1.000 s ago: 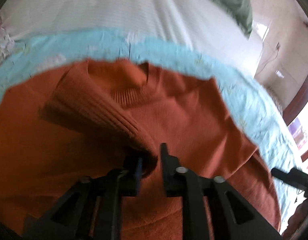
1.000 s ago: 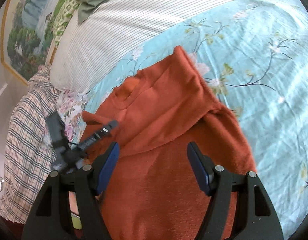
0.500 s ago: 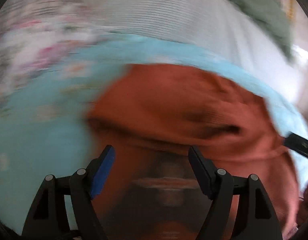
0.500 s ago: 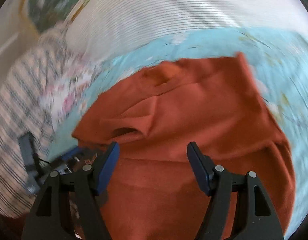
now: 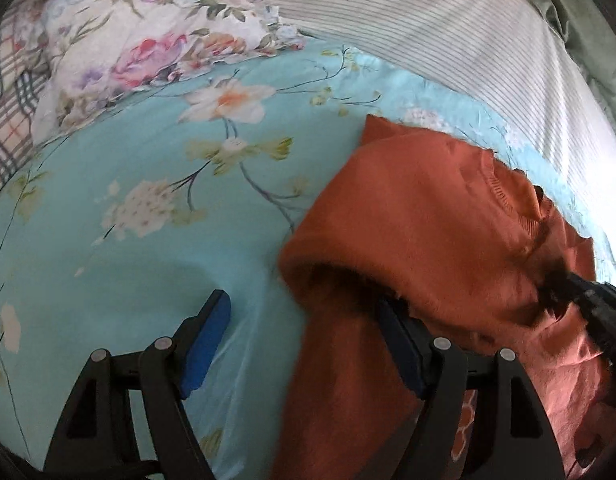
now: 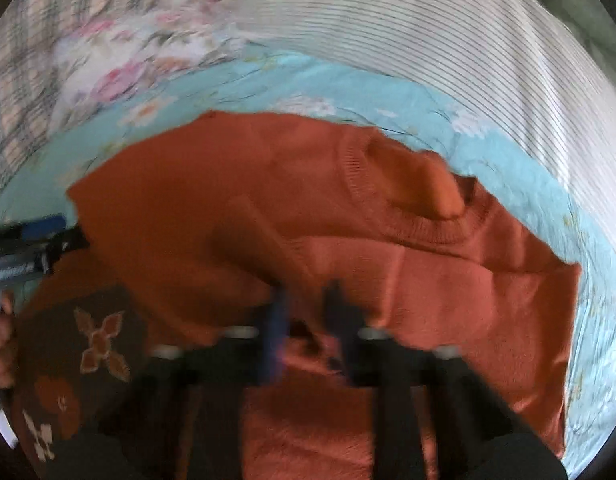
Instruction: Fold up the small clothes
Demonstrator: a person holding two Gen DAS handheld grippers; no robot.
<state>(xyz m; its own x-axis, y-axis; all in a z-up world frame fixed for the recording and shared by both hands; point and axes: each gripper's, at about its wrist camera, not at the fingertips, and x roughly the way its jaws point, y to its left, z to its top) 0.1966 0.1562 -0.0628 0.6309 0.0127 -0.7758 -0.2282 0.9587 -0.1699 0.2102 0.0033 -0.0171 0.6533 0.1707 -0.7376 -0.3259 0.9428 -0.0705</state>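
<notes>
An orange knit sweater [image 6: 388, 248] lies on the light blue floral bedsheet [image 5: 140, 208], collar toward the pillows, its left sleeve folded across the chest. In the left wrist view the sweater [image 5: 428, 224] fills the right half. My left gripper [image 5: 304, 320] is open at the sweater's left edge; its right finger sits under a raised fold, its left finger over bare sheet. My right gripper [image 6: 304, 304] is blurred, its jaws close together on the folded sleeve near the sweater's middle. The right gripper also shows in the left wrist view [image 5: 588, 300].
A floral pillow [image 5: 148, 32] and a plaid cloth [image 5: 8, 80] lie at the back left. A striped white pillow [image 5: 448, 28] lies behind the sweater. A dark patterned cloth [image 6: 76, 352] sits at the lower left of the right wrist view.
My left gripper let go of the sleeve cuff, opened and moved left to the sweater's edge. My right gripper moved in over the sweater's middle and closed from open onto the folded sleeve.
</notes>
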